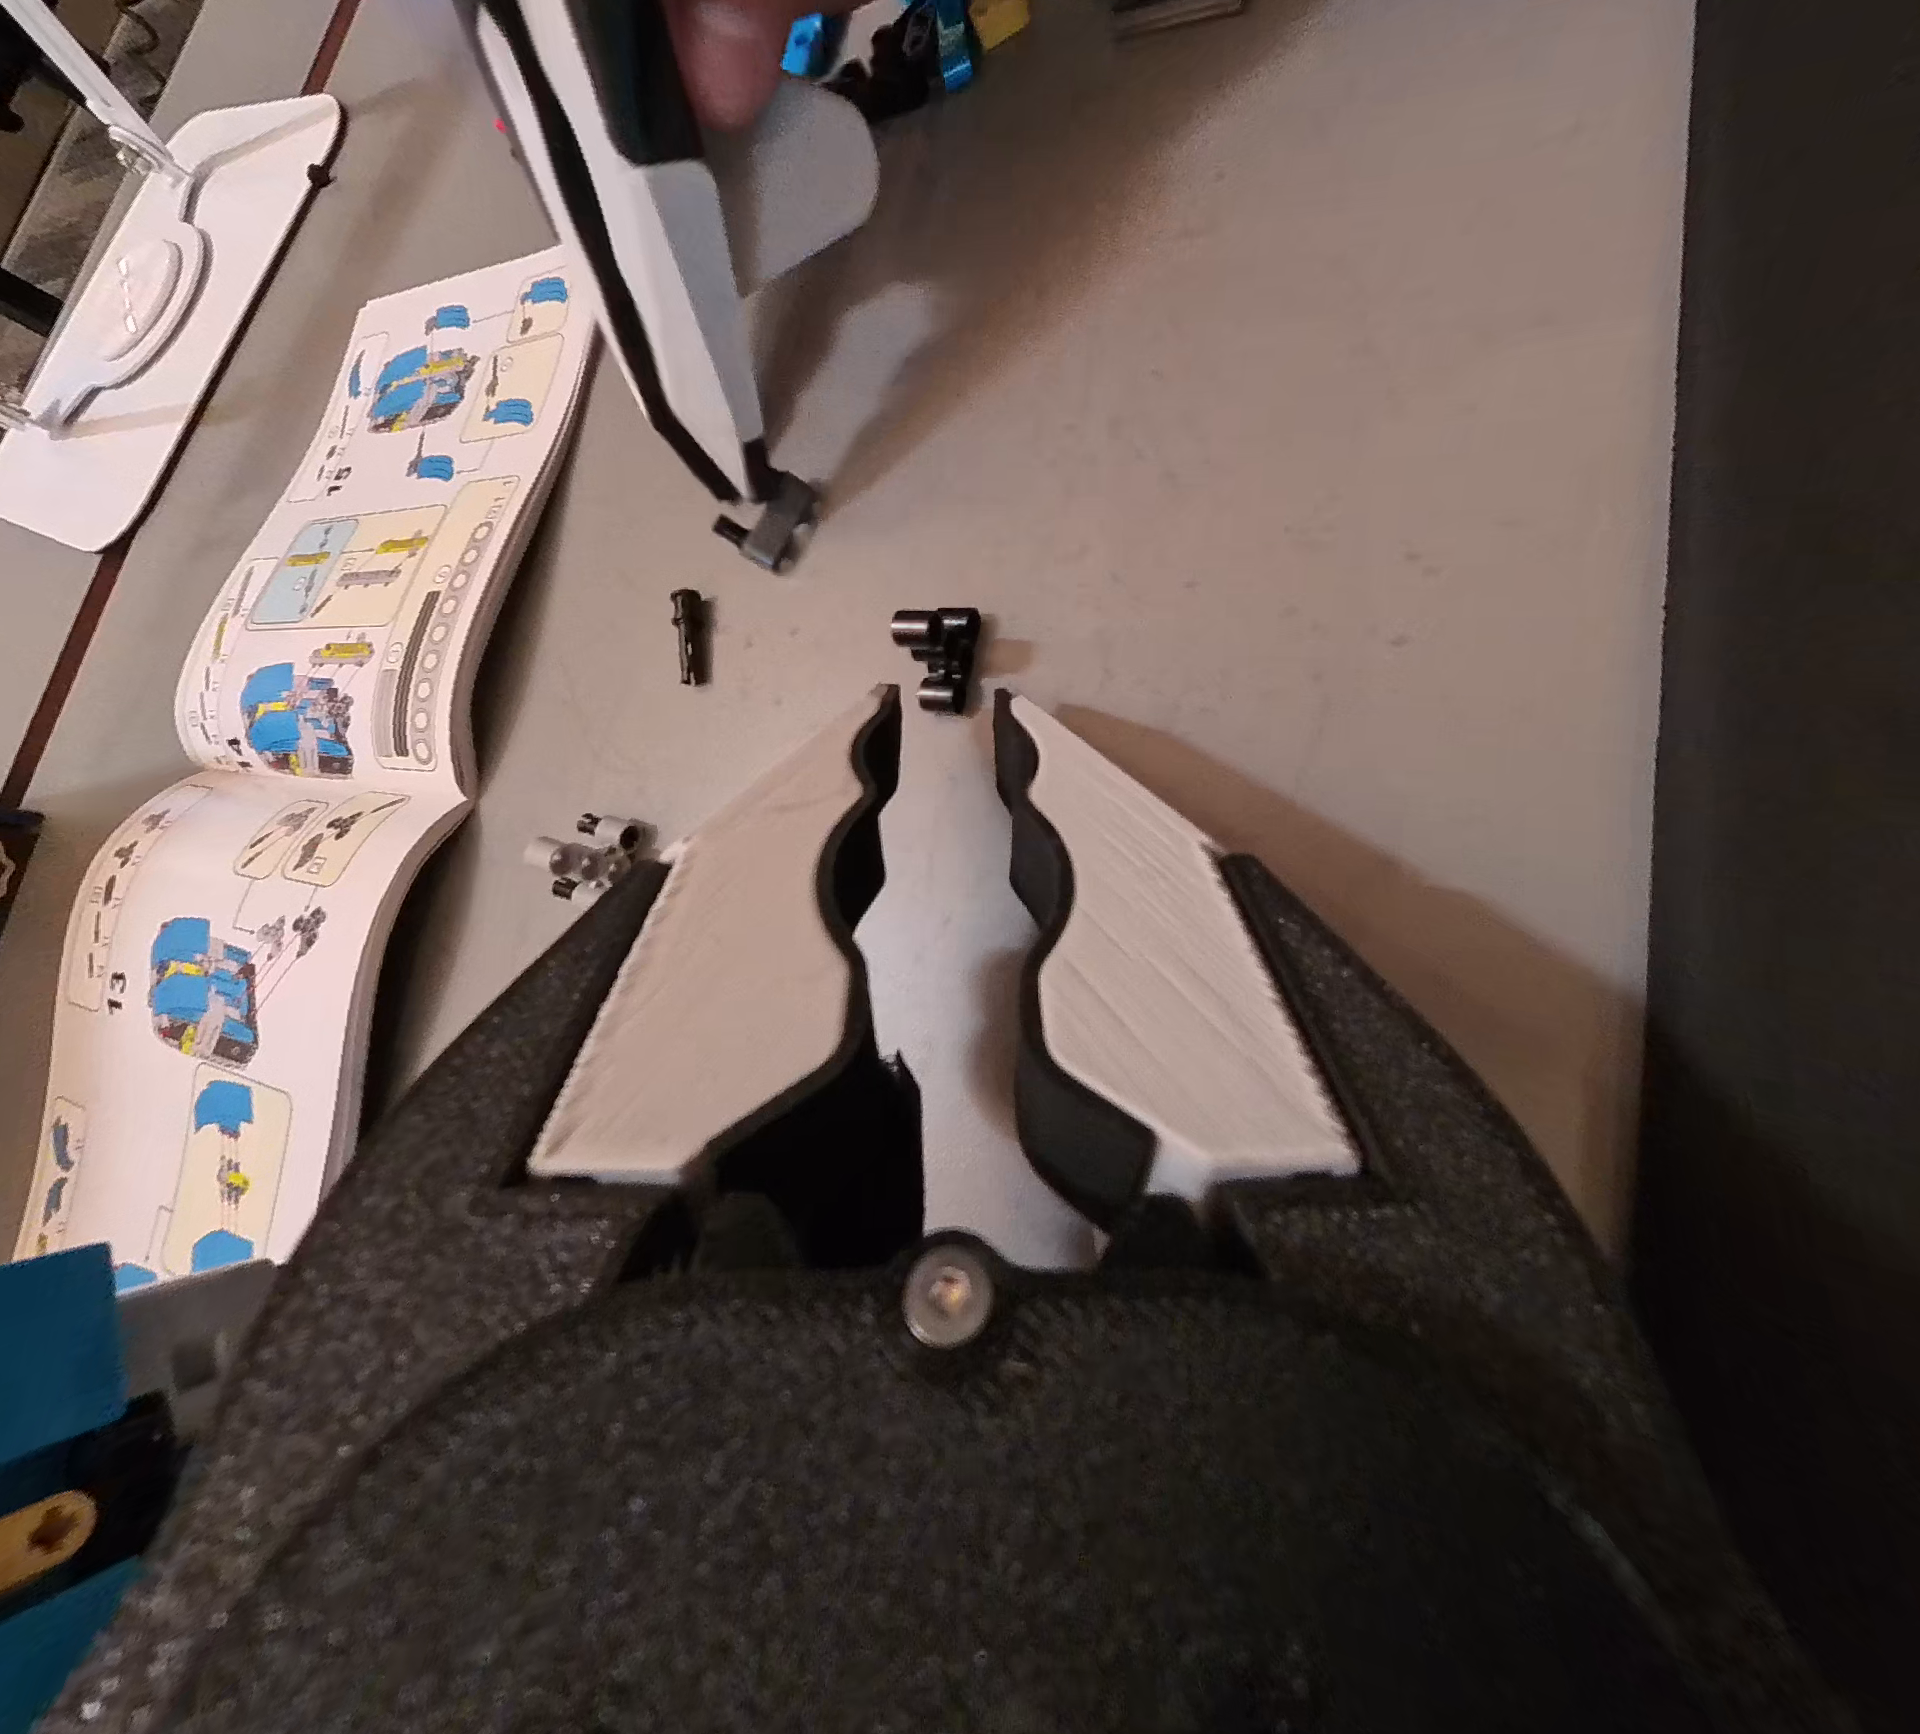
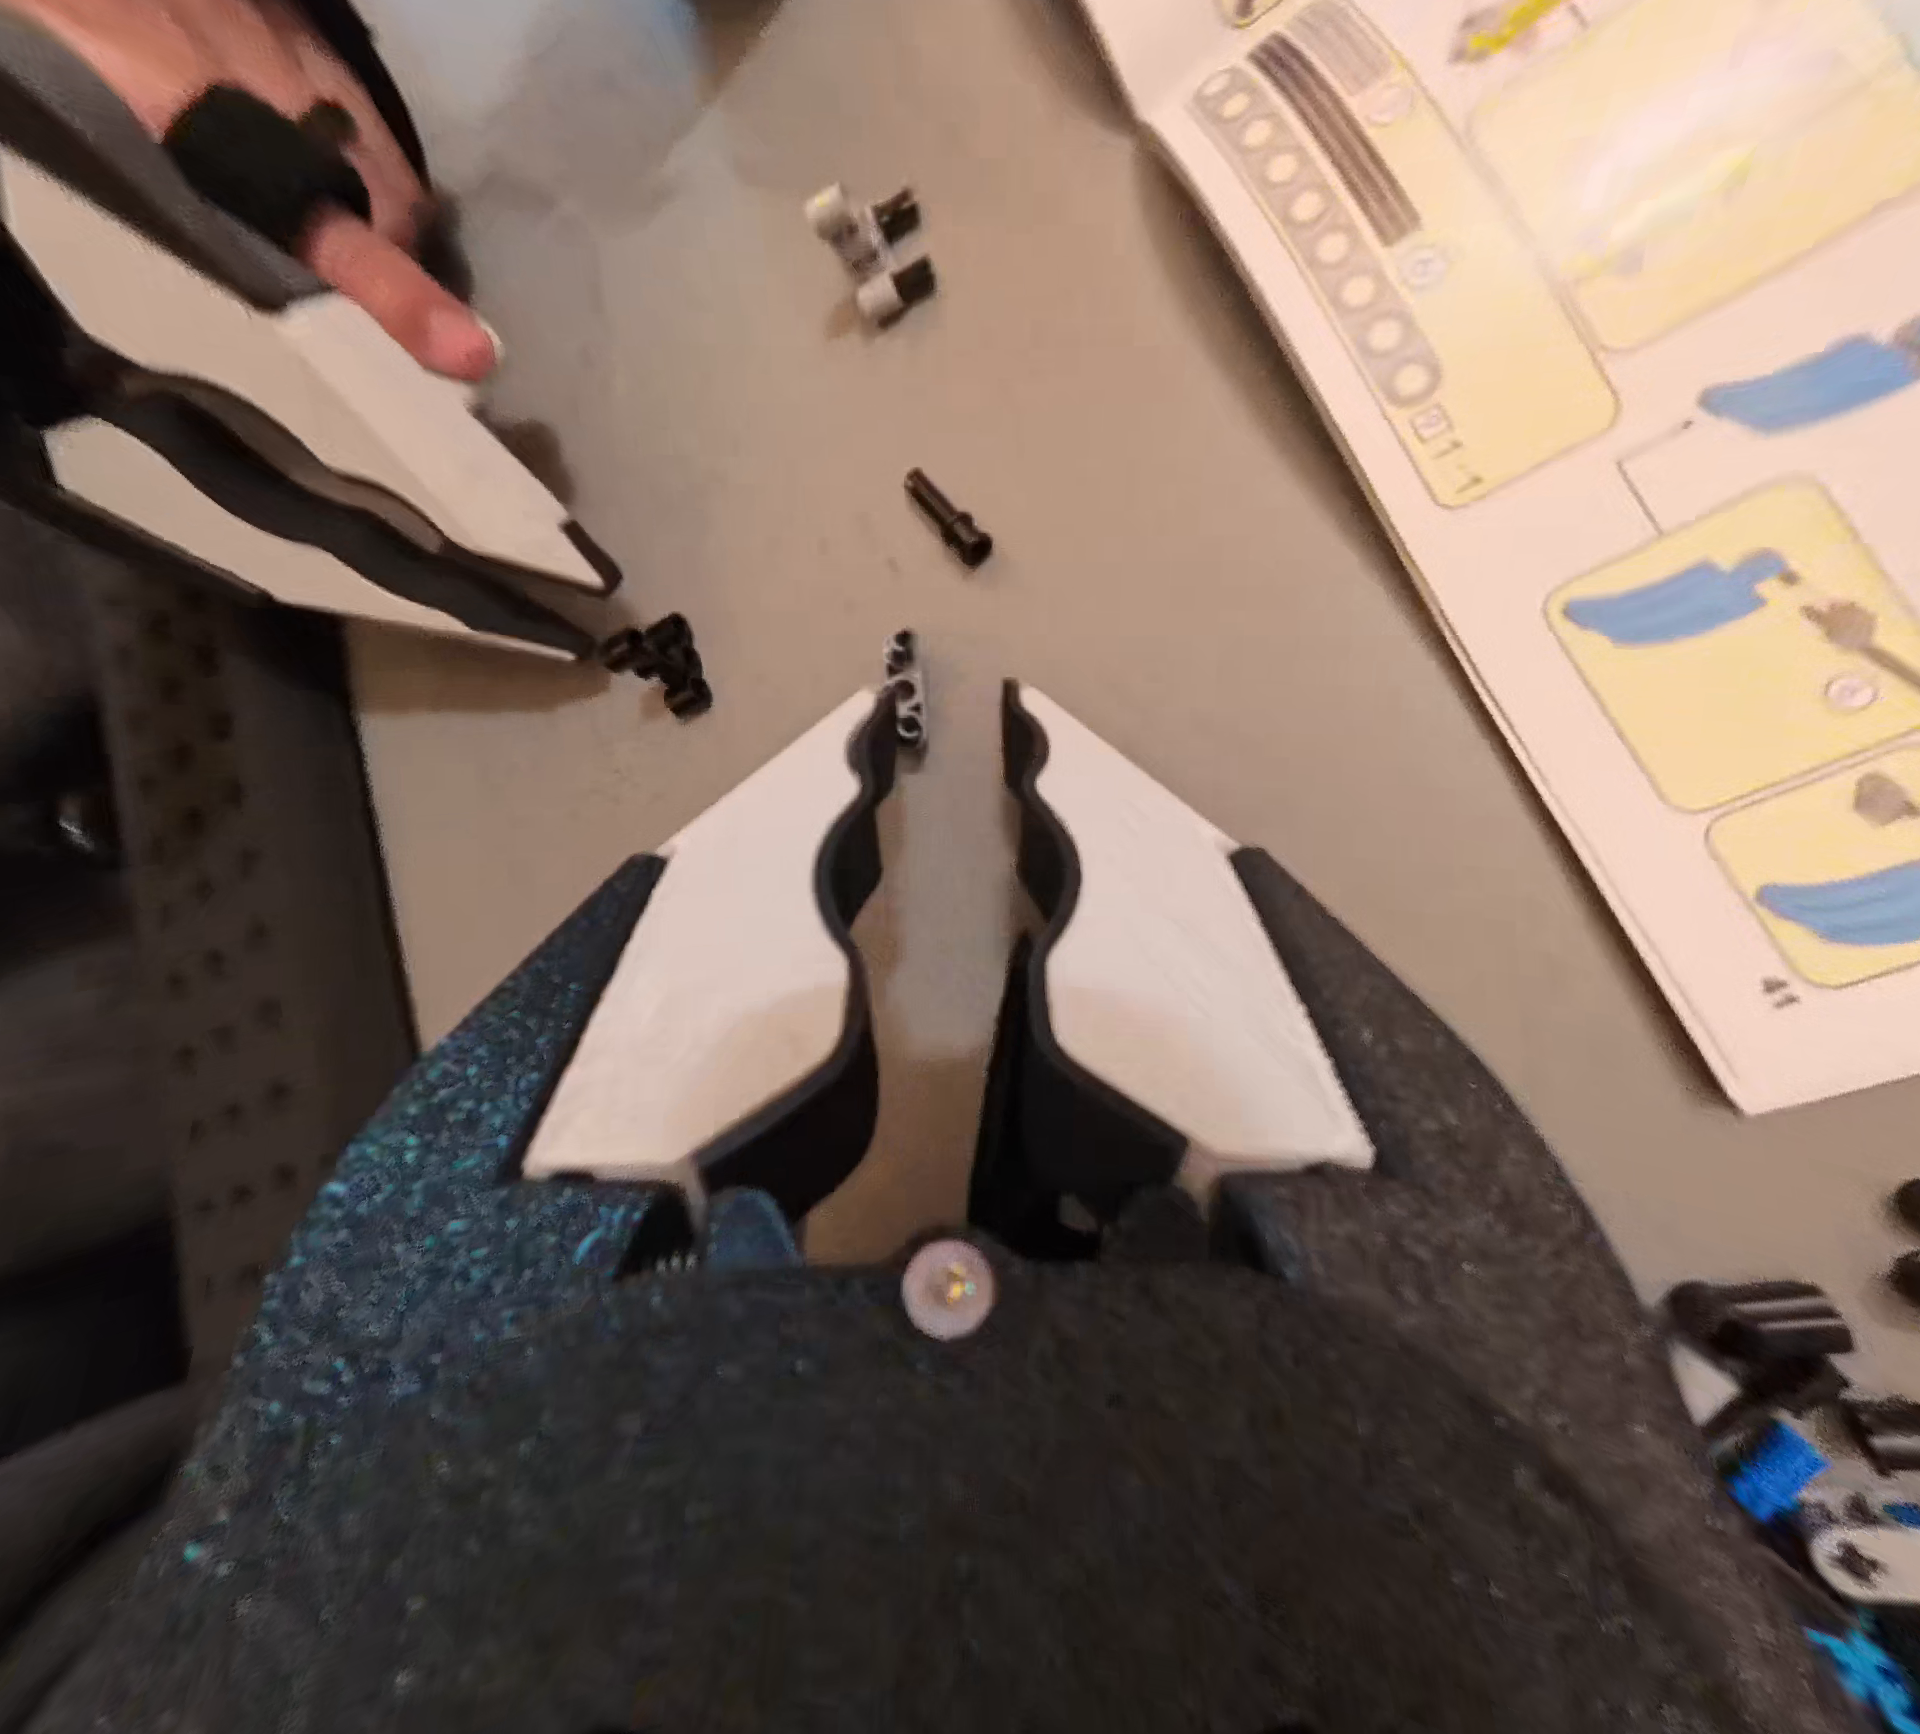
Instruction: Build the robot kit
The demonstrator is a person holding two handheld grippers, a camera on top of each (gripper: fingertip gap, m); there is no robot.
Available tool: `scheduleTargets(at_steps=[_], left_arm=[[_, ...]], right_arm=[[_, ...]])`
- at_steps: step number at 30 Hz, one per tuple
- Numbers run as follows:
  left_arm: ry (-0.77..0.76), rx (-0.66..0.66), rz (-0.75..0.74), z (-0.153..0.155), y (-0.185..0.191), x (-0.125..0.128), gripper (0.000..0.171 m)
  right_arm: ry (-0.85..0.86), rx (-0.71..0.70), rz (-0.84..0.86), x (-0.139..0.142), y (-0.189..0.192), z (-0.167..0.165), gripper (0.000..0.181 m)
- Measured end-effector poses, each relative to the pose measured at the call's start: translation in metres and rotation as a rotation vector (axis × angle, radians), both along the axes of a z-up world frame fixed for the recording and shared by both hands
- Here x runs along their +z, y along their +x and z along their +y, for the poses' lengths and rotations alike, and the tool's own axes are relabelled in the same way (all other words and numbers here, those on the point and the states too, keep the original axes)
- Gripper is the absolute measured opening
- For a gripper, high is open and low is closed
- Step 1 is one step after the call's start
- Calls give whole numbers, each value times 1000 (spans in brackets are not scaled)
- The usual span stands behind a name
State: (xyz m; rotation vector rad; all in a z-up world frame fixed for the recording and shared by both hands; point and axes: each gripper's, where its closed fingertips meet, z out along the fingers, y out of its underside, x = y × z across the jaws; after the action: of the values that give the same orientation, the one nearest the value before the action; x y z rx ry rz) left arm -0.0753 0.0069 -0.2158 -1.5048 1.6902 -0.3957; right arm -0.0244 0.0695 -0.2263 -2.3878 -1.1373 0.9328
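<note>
Grey table (image 1: 1299,458); open instruction booklet (image 1: 343,604) at left; the left gripper (image 1: 943,695), spread, hovers just short of a black connector (image 1: 940,658); the right gripper (image 2: 940,692), also spread, has a small grey piece (image 2: 906,685) against its left fingertip; centre each before pinching.

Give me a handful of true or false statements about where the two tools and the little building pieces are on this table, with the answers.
1. The left tool is open, with a black connector piece at its tips. True.
2. The right tool is clamped on the black pin. False: it is open, and the pin lies apart on the table.
3. An open instruction booklet lies on the table. True.
4. The light grey connector sits on the booklet. False: it rests on the table.
5. A small grey piece is at the right tool's tips. True.
</note>
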Motion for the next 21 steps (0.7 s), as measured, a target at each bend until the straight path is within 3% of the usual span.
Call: scheduleTargets(at_steps=[3,5,12,21], left_arm=[[0,3,-2,1,-1,0,17],[2,2,-6,0,-1,1,17],[4,2,-3,0,-2,1,17],[-6,12,6,3,-3,-2,17]], right_arm=[[9,-56,-1,-3,9,12,6],[41,-40,17,3,7,12,16],[230,36,-45,16,4,12,16],[255,137,-142,2,-2,-1,16]])
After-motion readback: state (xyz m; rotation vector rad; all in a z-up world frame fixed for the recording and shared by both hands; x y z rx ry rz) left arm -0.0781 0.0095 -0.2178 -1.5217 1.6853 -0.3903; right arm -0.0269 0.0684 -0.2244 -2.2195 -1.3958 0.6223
